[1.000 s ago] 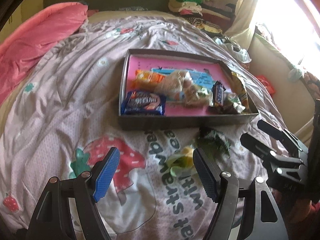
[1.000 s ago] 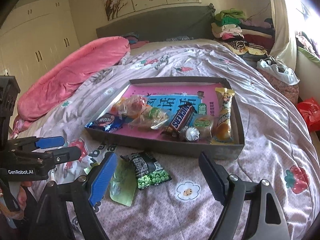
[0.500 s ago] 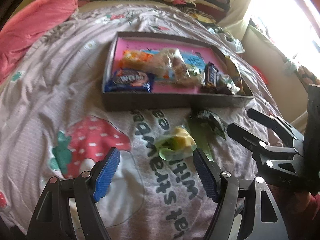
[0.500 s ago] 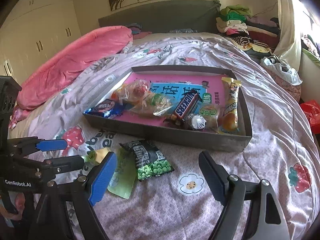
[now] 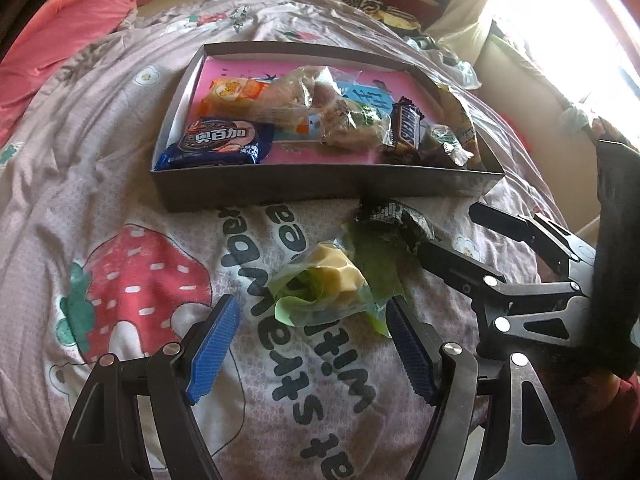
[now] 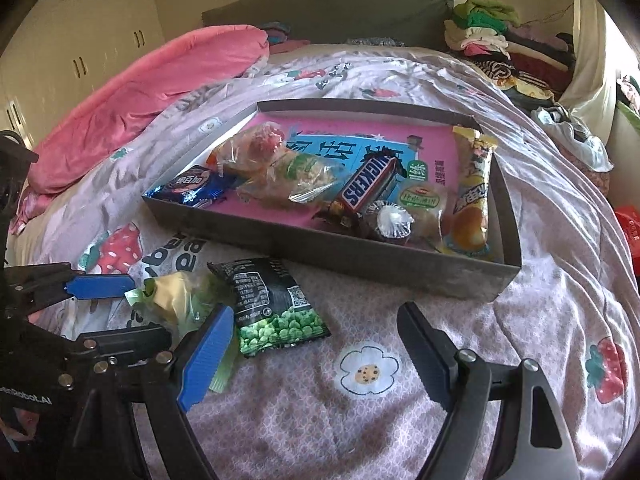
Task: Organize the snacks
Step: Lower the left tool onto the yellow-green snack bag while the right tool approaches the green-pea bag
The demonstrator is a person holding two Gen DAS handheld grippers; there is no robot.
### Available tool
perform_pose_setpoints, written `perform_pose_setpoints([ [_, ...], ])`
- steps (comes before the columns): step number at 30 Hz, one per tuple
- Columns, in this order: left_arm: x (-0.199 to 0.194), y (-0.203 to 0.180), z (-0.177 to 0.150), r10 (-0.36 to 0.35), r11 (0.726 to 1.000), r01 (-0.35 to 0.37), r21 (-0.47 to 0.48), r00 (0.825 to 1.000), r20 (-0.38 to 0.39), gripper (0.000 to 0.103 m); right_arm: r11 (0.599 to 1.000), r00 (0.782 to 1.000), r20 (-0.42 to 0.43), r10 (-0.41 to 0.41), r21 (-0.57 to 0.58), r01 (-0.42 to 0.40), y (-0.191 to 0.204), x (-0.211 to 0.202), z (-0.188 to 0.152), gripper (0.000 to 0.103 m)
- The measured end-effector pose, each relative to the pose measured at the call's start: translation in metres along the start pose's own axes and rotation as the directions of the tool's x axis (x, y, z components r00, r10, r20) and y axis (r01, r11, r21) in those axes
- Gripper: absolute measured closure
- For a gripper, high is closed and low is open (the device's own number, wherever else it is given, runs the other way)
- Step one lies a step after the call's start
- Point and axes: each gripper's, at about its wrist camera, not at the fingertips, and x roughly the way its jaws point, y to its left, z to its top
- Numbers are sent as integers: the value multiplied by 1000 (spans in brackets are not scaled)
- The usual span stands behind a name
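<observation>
Lying on the bedspread (image 6: pixel 400 420) just near of the grey tray (image 6: pixel 360 256) were two loose snacks: a dark pea packet (image 6: pixel 276 304) and a green-and-yellow wrapped snack (image 6: pixel 180 296). The pea packet's long axis ran from the tray's near wall toward the camera in the right wrist view, peas end nearest, back label up. The green-and-yellow snack sat touching its left edge, crumpled, with no clear axis (its print was unreadable). The left gripper (image 5: pixel 312 344) hovered with jaws apart, nothing clamped, the wrapped snack just ahead of its blue pads (image 5: pixel 212 344). The right gripper (image 6: pixel 316 352) was likewise spread wide and empty over the bedspread, the pea packet near its left finger. Inside the tray, a Snickers bar (image 6: pixel 368 184) pointed near-to-far, tilted right; a tall yellow packet (image 6: pixel 472 192) lay along the right wall. In the left wrist view, the right gripper's finger hid part of the pea packet.
</observation>
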Motion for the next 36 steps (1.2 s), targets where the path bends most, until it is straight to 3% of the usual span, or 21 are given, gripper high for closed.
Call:
perform_pose_setpoints([
  [26, 17, 10, 5, 7, 999, -7, -37, 1000, -2, 26, 999, 999, 3, 33, 2, -33, -5, 3, 2, 21],
  [31, 19, 0, 7, 16, 1000, -16, -7, 1000, 1, 37, 999, 999, 7, 44, 19, -44, -9, 3, 3, 21],
  [36, 22, -6, 12, 17, 1000, -17, 9, 1000, 6, 55, 999, 999, 0, 51, 12, -51, -9, 5, 3, 21],
])
